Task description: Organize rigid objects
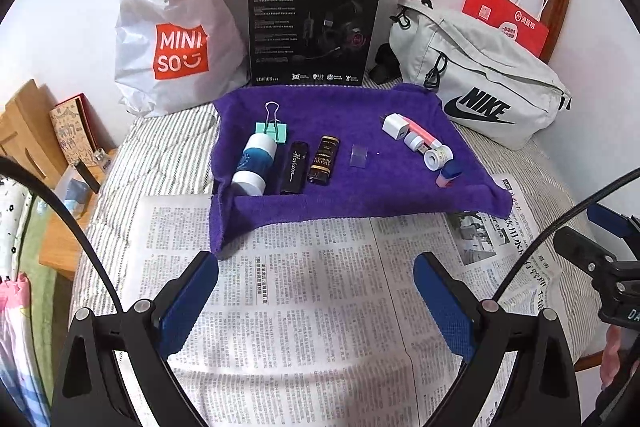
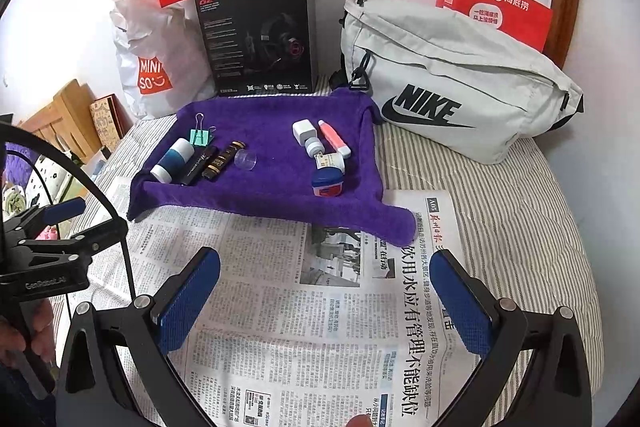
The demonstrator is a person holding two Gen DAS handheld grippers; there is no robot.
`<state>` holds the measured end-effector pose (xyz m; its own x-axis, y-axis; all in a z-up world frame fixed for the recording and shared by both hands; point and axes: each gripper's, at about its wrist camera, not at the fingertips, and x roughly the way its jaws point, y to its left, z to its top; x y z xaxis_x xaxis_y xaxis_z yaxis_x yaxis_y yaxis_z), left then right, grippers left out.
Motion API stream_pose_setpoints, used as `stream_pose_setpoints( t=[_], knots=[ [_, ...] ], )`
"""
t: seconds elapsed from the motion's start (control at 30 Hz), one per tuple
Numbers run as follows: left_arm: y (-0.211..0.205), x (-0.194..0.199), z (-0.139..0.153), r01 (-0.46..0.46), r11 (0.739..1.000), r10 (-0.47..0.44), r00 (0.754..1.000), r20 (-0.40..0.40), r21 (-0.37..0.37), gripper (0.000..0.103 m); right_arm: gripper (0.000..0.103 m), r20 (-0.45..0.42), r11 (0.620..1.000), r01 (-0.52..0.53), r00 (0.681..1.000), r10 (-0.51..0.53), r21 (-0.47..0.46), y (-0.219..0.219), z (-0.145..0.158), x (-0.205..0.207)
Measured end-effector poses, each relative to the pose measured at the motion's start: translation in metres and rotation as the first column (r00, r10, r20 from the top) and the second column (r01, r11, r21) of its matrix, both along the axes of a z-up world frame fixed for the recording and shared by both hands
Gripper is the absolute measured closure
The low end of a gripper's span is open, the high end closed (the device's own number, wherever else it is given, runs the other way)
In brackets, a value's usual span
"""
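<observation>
We see a bed (image 1: 168, 163) with striped bedding and a newspaper (image 1: 304, 307) spread on it; beyond lies a purple towel (image 1: 340, 187) carrying the small rigid objects. At its left sit a white-and-blue bottle (image 1: 254, 163), a black tube (image 1: 295, 167), a dark gold-lettered tube (image 1: 325, 159) and a green binder clip (image 1: 273, 129); a clear cap (image 2: 245, 160) is mid-towel; at the right cluster a white charger (image 1: 394, 126), a pink tube (image 1: 424, 133) and a blue-lidded jar (image 2: 328, 183). Our left claw (image 1: 316, 301) and right claw (image 2: 326, 301) hover over the newspaper, spread wide, holding nothing.
</observation>
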<state>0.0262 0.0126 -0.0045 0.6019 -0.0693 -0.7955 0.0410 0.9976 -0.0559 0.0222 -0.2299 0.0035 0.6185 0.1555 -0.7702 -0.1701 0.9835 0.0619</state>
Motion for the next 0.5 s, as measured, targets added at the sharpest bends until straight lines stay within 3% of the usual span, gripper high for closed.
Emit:
stream_pose_setpoints(
  t=[0.5],
  knots=[
    [-0.0026, -0.0029, 0.0065, 0.006, 1.0, -0.006, 1.0, 0.005, 0.001, 0.004, 0.0, -0.002, 1.0, 0.015, 1.0, -0.015, 0.0, -0.0053, -0.0004, -0.0013]
  ],
)
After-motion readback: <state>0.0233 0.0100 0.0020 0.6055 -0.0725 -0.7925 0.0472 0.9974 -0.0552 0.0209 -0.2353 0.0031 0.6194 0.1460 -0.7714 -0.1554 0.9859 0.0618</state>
